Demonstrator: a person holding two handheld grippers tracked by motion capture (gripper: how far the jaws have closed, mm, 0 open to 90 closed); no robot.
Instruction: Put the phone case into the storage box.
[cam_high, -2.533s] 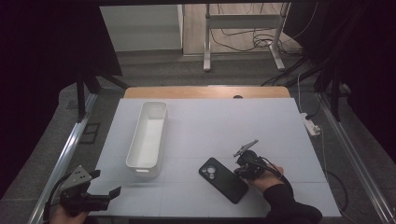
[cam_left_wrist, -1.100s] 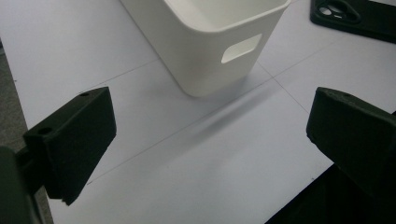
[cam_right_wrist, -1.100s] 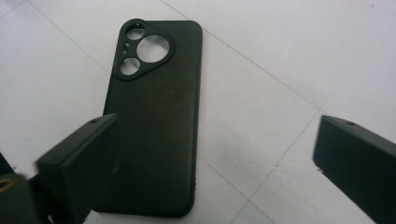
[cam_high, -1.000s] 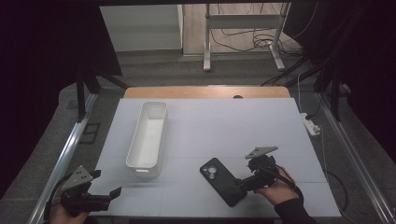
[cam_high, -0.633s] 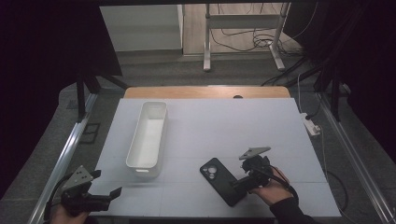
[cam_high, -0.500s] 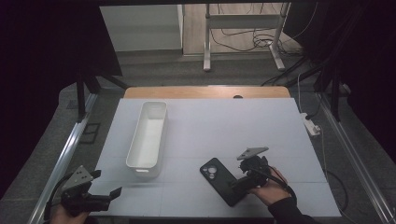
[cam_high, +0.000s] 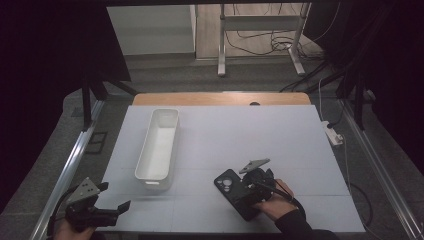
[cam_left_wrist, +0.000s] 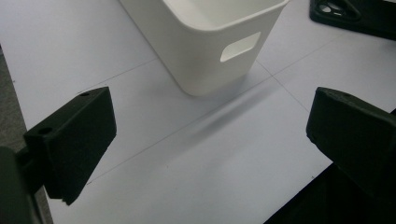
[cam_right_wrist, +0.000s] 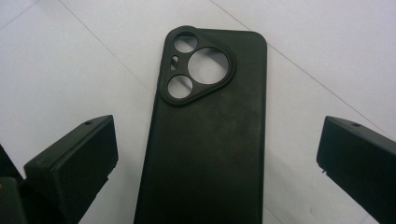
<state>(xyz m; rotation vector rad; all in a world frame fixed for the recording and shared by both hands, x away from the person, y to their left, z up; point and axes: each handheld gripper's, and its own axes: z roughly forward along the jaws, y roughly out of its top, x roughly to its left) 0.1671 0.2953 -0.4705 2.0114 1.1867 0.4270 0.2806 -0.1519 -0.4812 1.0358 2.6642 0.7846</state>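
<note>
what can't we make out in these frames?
- Phone case: near end cut off by the bottom edge of the right gripper view; in the high view the right gripper covers it.
- Bin: floor hidden by its wall in the left gripper view.
- Left gripper: hand cut off, high view bottom.

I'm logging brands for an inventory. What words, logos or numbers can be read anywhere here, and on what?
None can be read.
Black phone case with camera cut-outs: plain back, no text or logo.
White rectangular plastic bin: unmarked walls.
Pale blue-grey table: faint seam lines, no writing.
</note>
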